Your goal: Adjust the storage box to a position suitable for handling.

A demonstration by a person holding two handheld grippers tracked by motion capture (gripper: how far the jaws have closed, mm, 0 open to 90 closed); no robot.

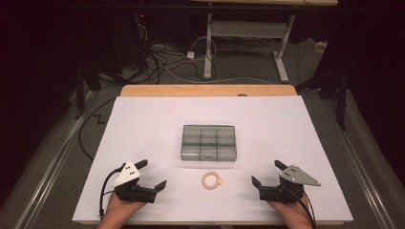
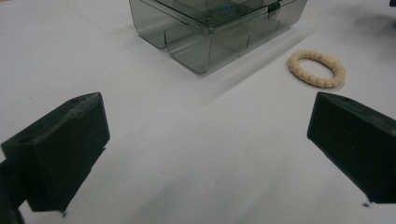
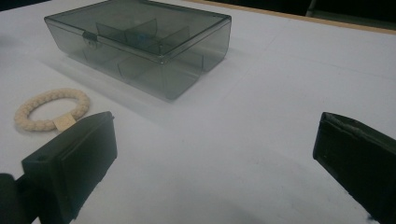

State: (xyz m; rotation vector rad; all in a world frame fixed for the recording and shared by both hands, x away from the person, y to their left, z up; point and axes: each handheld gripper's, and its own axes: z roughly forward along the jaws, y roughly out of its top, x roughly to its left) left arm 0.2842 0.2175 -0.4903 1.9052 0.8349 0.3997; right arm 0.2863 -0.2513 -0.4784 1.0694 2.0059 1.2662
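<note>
A smoky clear plastic box with inner dividers and a shut lid lies at the middle of the white table top; its latch faces the near side. The box and box fill the top of both gripper views. A cream braided ring lies just in front of it, between the two hands; the ring and ring lie flat on the table. My left gripper rests near the front left, open and empty. My right gripper rests near the front right, open and empty.
The white board covers a wooden table whose far edge shows. Beyond it are desk legs and cables on the floor. Bare white surface surrounds the box on all sides.
</note>
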